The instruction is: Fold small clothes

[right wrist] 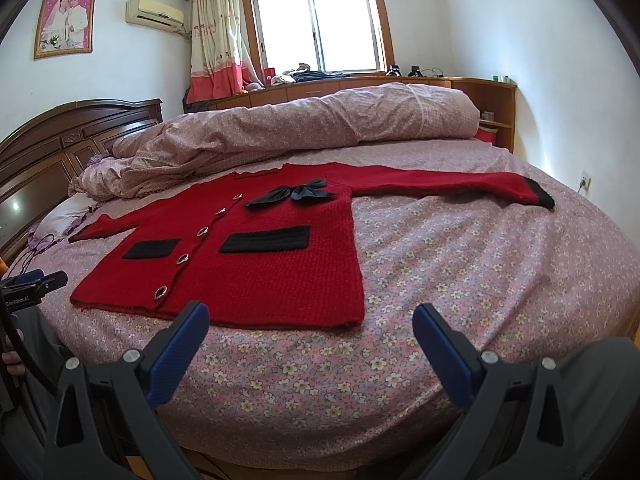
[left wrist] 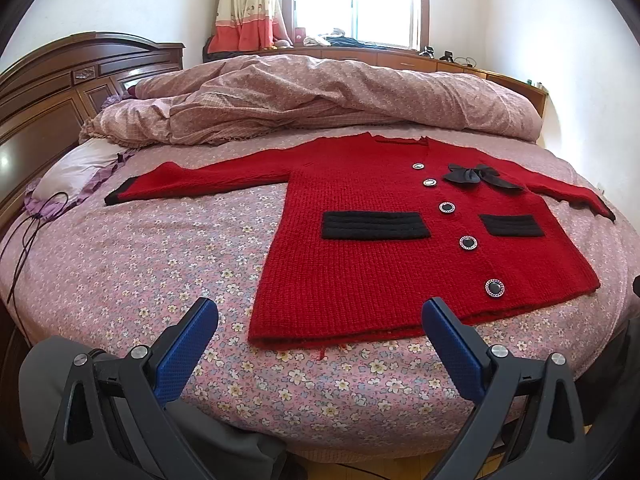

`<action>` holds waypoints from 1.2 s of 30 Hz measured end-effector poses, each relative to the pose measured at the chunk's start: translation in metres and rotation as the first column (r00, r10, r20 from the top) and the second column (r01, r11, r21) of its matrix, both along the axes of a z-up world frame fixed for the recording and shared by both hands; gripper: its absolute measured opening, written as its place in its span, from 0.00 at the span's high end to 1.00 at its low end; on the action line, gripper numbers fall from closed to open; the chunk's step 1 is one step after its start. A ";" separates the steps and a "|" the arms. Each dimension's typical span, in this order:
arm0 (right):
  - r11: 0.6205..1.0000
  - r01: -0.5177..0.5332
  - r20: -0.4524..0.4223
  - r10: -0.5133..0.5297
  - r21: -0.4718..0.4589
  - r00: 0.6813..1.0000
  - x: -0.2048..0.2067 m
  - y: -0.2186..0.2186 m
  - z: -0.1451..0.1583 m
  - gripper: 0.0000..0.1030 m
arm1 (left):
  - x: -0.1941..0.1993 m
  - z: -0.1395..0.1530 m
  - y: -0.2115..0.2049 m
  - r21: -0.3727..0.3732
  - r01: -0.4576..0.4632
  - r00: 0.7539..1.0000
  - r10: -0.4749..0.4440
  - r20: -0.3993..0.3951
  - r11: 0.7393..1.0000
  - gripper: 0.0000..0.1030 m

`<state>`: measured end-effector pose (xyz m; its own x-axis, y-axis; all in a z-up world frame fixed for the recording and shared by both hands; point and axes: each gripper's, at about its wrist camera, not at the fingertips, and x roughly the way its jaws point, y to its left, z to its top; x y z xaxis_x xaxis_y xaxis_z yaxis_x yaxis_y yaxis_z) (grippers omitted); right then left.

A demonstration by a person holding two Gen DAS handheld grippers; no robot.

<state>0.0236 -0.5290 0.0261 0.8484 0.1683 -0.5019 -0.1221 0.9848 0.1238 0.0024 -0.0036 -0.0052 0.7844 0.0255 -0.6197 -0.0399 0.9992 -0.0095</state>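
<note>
A bed [left wrist: 120,264] with a pink flowered sheet fills most of both views, with a dark wooden headboard [left wrist: 48,92] at its left end. A rumpled pink quilt [left wrist: 320,96] lies bunched along the far side of the bed, below a window [right wrist: 320,24] with a curtain [right wrist: 216,40] drawn to its left.

A red cardigan [left wrist: 360,248] lies flat and face up on the sheet, on the near half of the bed, hem toward the cameras and both sleeves spread out sideways. Its sleeve ends are trimmed in black. Two black pockets sit on its front, one [left wrist: 374,225] larger in the left wrist view than the other [left wrist: 512,225]. A black bow [left wrist: 476,176] rests near the neckline, beside a row of round buttons [left wrist: 468,243] running down the middle.

The left gripper [left wrist: 320,320] hangs over the near edge of the bed, just short of the cardigan's hem, its blue-padded fingers [left wrist: 188,344] spread wide and holding nothing. The right gripper [right wrist: 312,324] hangs likewise near the hem's right corner, fingers [right wrist: 444,356] wide apart and empty.
</note>
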 end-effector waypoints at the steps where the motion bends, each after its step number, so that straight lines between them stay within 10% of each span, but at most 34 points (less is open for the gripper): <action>1: 1.000 0.001 0.000 -0.001 0.000 1.000 0.000 0.000 0.000 0.00 | 0.000 0.000 0.000 0.001 0.000 1.000 0.000 -0.001 1.000 0.04; 24: 1.000 0.007 -0.025 -0.007 0.002 1.000 0.002 -0.001 -0.004 0.00 | 0.003 0.000 0.009 -0.008 -0.028 1.000 0.028 -0.012 1.000 0.04; 36: 0.978 -0.209 -0.029 0.210 0.015 0.977 0.052 0.083 0.009 0.00 | 0.061 0.018 0.086 -0.124 -0.151 0.988 0.154 0.012 0.981 0.04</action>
<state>0.0755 -0.4464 0.0353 0.7781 0.3469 -0.5236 -0.3217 0.9361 0.1421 0.0638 0.0821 0.0126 0.7903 0.0711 -0.6086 -0.1904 0.9725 -0.1337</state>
